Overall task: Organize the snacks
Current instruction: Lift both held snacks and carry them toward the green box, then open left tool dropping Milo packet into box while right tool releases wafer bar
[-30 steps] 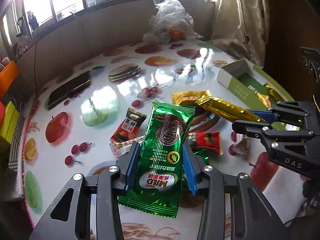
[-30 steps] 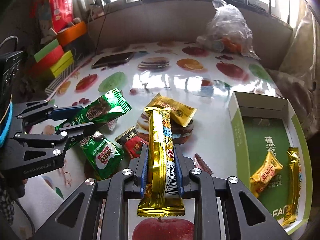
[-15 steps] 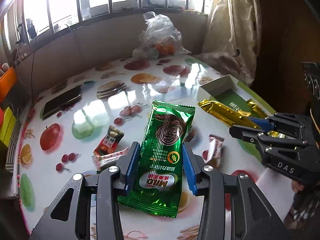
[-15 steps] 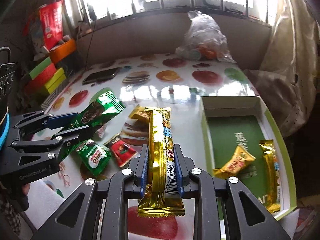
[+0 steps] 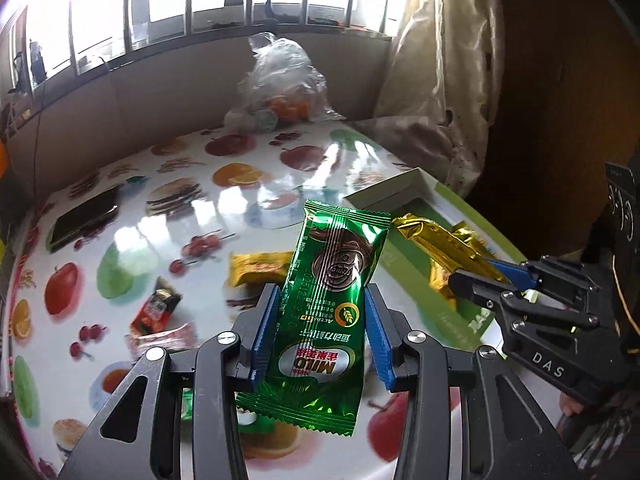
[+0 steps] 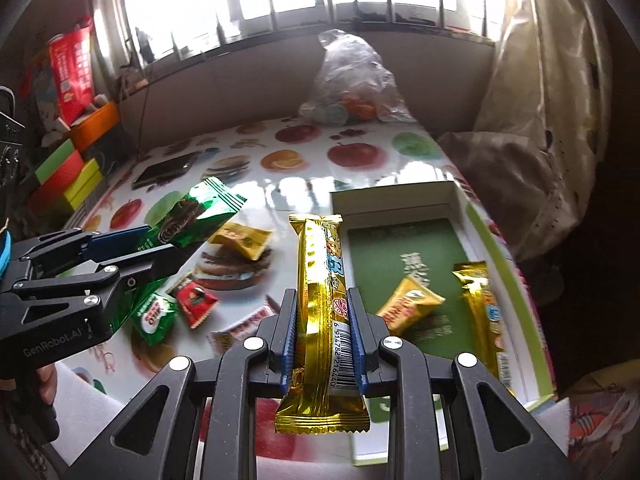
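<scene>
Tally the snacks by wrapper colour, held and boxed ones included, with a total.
Green: 2, the held Milo pack and the table Milo pack
Gold: 2, the held gold bar and the boxed gold bar
Yellow: 2, the table yellow packet and the boxed yellow packet
Red: 1, the red packet
Pink-white: 1, the pink-white wrapper
Total: 8

"MILO" stands on the green wrapper (image 5: 320, 312), with "ACTIV-GO" above it; a second green packet (image 6: 154, 316) also reads "MILO". The right tool's body (image 5: 552, 360) bears "DAS"; the left tool's body (image 6: 56, 328) reads "GenRobot.AI"; the gold bar (image 6: 324, 304) carries a barcode numbered 6 914782 216440.
</scene>
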Available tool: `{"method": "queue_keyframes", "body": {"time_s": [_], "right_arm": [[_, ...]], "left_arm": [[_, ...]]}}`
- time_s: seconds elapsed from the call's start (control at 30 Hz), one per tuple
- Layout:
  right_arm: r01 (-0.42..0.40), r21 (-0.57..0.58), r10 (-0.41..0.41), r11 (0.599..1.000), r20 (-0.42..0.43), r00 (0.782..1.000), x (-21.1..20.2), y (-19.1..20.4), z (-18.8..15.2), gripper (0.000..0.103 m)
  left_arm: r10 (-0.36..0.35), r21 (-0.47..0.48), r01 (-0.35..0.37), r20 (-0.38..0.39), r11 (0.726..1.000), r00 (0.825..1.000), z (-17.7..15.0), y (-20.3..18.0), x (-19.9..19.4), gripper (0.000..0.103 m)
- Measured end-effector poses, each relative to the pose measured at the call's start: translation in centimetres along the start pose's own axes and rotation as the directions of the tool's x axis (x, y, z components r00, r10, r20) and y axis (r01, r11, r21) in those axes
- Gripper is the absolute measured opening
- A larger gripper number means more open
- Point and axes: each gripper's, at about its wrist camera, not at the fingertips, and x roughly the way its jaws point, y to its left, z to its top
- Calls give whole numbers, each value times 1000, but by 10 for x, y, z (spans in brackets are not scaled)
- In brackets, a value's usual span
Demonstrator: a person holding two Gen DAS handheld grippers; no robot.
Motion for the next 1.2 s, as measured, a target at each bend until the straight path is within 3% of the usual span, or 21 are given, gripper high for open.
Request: {"method": "queue_keyframes", "body": {"time_s": [0.53, 1.2], "right_arm": [[122, 99, -122, 988, -11, 992, -7, -63, -14, 22], [155, 144, -148, 977, -56, 987, 17, -95, -28, 23]], "left_arm": [[-84, -16, 83, -39, 996, 996, 19, -49, 43, 43], [-89, -29, 86, -113, 996, 990, 29, -82, 96, 43]]}}
